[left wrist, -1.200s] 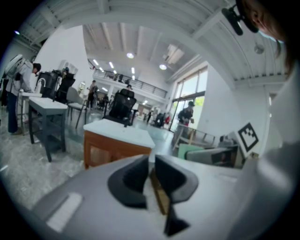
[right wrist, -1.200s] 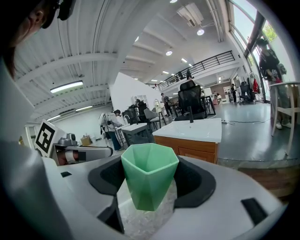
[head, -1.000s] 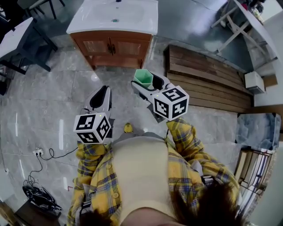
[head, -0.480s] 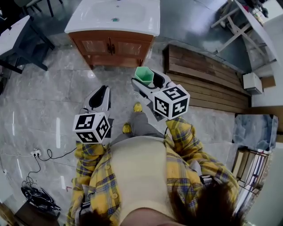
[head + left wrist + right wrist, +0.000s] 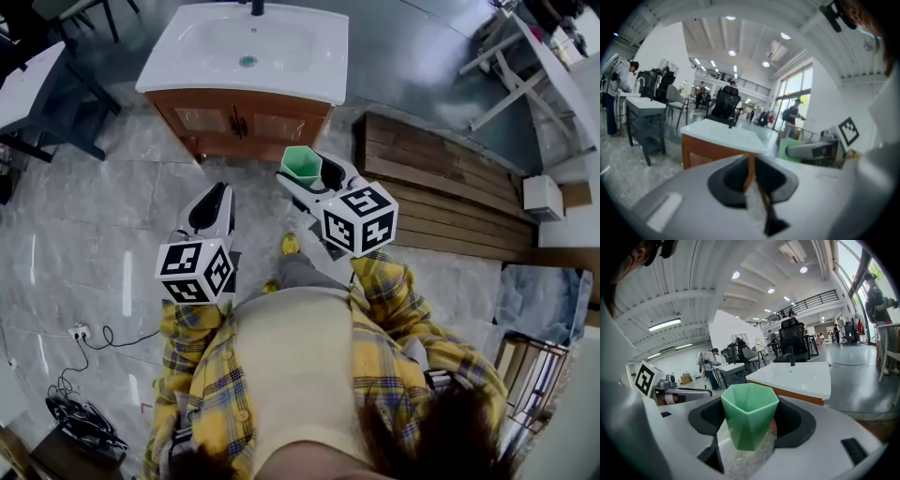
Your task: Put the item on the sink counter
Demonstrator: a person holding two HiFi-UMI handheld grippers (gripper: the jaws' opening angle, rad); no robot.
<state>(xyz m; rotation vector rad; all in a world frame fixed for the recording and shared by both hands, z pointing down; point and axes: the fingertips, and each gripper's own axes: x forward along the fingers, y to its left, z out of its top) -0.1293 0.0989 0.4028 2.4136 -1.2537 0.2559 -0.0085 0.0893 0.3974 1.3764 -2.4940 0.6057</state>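
Right gripper (image 5: 312,181) has the green cup (image 5: 302,164). Its jaws stand apart w/ the faceted sides of the cup pinched between them, clear in the right gripper view (image 5: 750,439), where the cup (image 5: 749,413) sits upright, mouth open to the top, nothing visible inside. The cup is up in the air over the grey floor (image 5: 122,197), short of the sink counter (image 5: 323,70) and not touching it.

The counter lies at the far side of the scene, a white top w/ a shallow basin. A dark faucet (image 5: 257,7) stands at its far edge and a brown wood cabinet (image 5: 244,122) sits under it. From the right gripper view the counter (image 5: 801,378) shows straight ahead beyond the cup's rim, faucet (image 5: 791,356) standing on it.

Left gripper (image 5: 219,195) hangs to the left of the right one and a bit nearer the person, apart from cup and counter alike. In the left gripper view (image 5: 751,176) its jaws are drawn nearly together, only a thin slit between them, and nothing is held there. The cabinet's wood shows through the slit.

To the right of the counter there's a wood plank platform (image 5: 441,187) on the floor. Yellow plaid sleeves (image 5: 394,291) lead to both grippers, and one yellow shoe (image 5: 290,244) peeks out below. A black cable (image 5: 103,330) trails on the floor at near left.
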